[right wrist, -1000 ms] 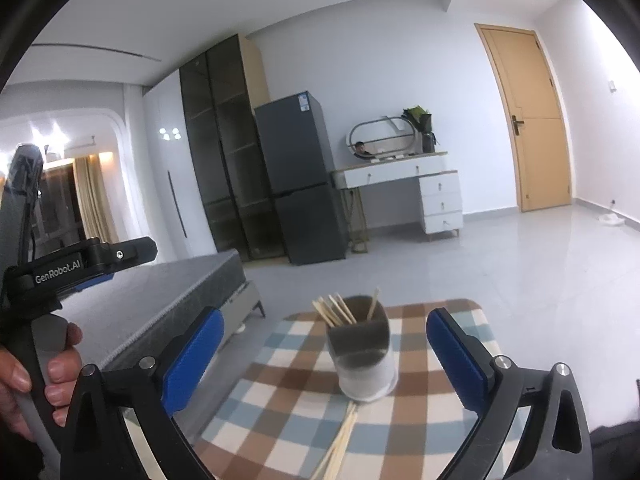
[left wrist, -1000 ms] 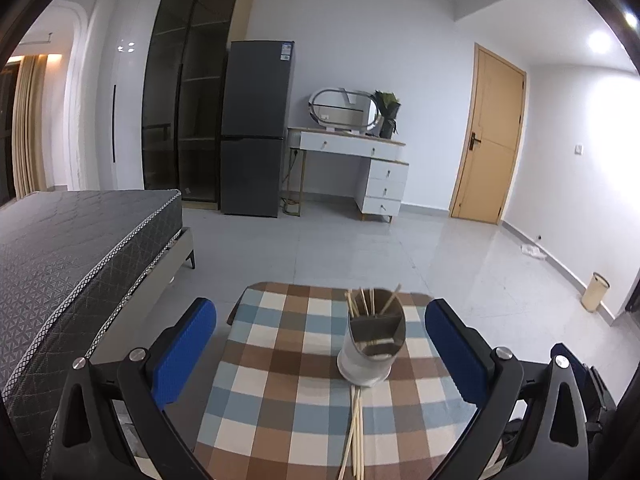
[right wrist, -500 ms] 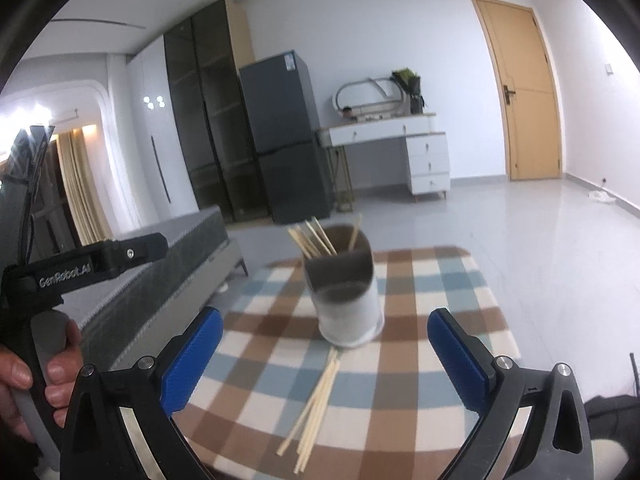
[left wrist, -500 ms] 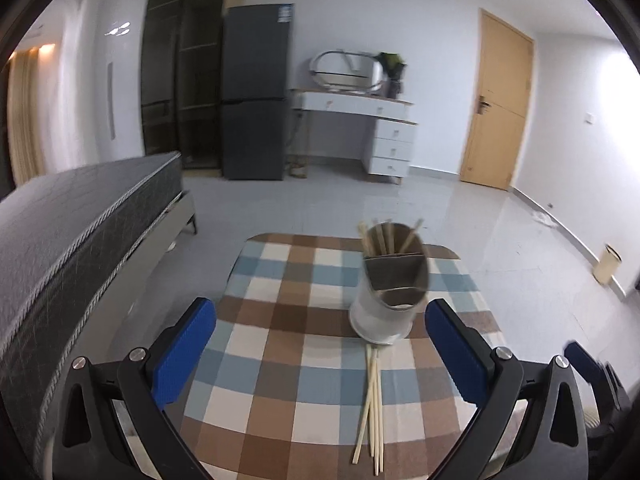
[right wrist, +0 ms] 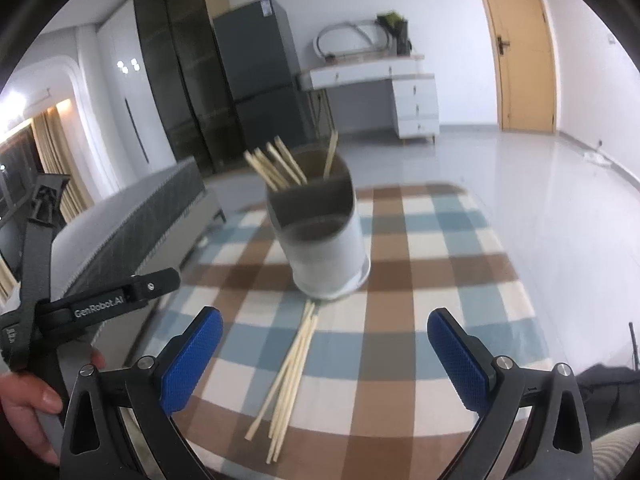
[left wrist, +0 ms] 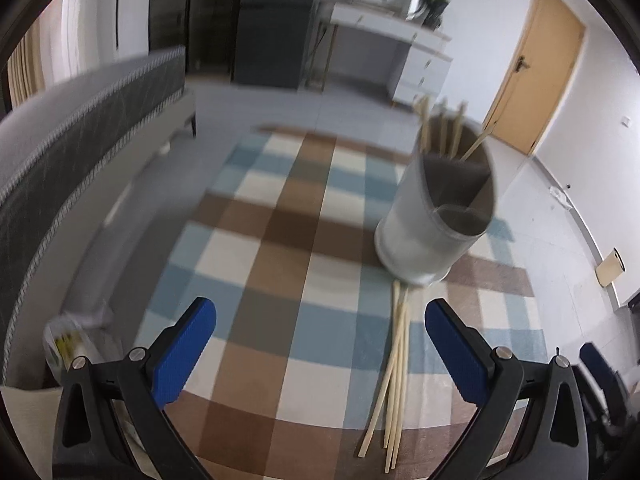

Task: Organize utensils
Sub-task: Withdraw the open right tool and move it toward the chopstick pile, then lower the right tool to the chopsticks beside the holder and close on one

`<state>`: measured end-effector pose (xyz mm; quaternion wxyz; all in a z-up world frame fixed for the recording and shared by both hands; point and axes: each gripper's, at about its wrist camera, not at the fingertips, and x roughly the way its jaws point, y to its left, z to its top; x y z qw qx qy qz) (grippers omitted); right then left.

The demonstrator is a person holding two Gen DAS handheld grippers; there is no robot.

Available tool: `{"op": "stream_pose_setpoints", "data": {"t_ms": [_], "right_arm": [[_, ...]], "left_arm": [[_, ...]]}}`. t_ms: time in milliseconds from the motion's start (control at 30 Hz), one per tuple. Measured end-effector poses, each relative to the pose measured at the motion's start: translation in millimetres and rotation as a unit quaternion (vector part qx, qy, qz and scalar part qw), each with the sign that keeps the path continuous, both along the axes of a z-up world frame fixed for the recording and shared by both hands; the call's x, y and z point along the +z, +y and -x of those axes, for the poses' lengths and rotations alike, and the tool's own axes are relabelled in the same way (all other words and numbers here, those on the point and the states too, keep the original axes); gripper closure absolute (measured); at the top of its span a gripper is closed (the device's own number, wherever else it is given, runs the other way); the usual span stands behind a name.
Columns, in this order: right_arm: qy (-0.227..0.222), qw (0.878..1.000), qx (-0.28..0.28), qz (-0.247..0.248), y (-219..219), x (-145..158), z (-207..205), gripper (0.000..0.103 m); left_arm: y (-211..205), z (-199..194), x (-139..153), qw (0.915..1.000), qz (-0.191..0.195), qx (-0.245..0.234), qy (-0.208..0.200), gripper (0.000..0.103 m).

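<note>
In your left wrist view, your left gripper (left wrist: 320, 344) hangs over the checked tablecloth (left wrist: 280, 240) with its jaws spread wide and nothing between the blue pads (left wrist: 184, 354). The loose chopsticks (left wrist: 394, 372) lie flat on the cloth in a small fanned bundle, just inside your right-hand pad and slightly ahead of it, running away from you toward the utensil holder (left wrist: 436, 216). Their far ends touch or slip under the holder's base (motion blur keeps me from telling which). The holder is a pale cylinder with a divider inside, standing ahead and to the right of the gap between your fingers; more chopsticks (left wrist: 444, 132) stand upright in its far compartment. A grey bed (left wrist: 80, 120) sits along the left, beyond the cloth's edge.

In your right wrist view, your right gripper (right wrist: 326, 350) is likewise wide open and empty above the same cloth. Here the loose chopsticks lie almost centred between your pads, a touch left of the midline, with their near ends fanning out toward you. The holder stands straight ahead past them, near compartment empty, far one holding the upright sticks. Your left hand (right wrist: 28, 404) shows at the lower left edge, wrapped around the handle of the other gripper.
</note>
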<state>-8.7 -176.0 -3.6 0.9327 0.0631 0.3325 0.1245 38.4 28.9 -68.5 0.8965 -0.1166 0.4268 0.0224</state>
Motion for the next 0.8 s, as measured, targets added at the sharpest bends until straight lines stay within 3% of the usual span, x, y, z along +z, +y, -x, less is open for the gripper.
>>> {"op": "stream_pose_setpoints", "data": {"t_ms": [133,267,467,600,700,800], "right_arm": [[0.064,0.998,0.001,0.003,2,-24,-18,0.0],[0.097,0.995,0.007,0.019,8,-40,-31,0.001],[0.135,0.99,0.03,0.022,23,-60,-60,0.013],[0.146,0.987,0.04,0.046,36,-71,-85,0.027],[0.169,0.984,0.055,0.031,46,-82,-107,0.03],[0.186,0.98,0.057,0.025,55,-94,-124,0.041]], "left_arm": [[-2,-12,-9,0.9997,-0.004,0.002,0.022,0.001],[2,-23,-18,0.9985,0.004,0.012,0.053,0.001],[19,-36,-30,0.9939,0.026,0.046,0.097,0.001],[32,-40,-35,0.9902,0.041,0.07,0.113,0.001],[39,-41,-37,0.9873,0.059,0.083,0.122,0.001],[44,-42,-38,0.9858,0.063,0.093,0.125,0.001]]}}
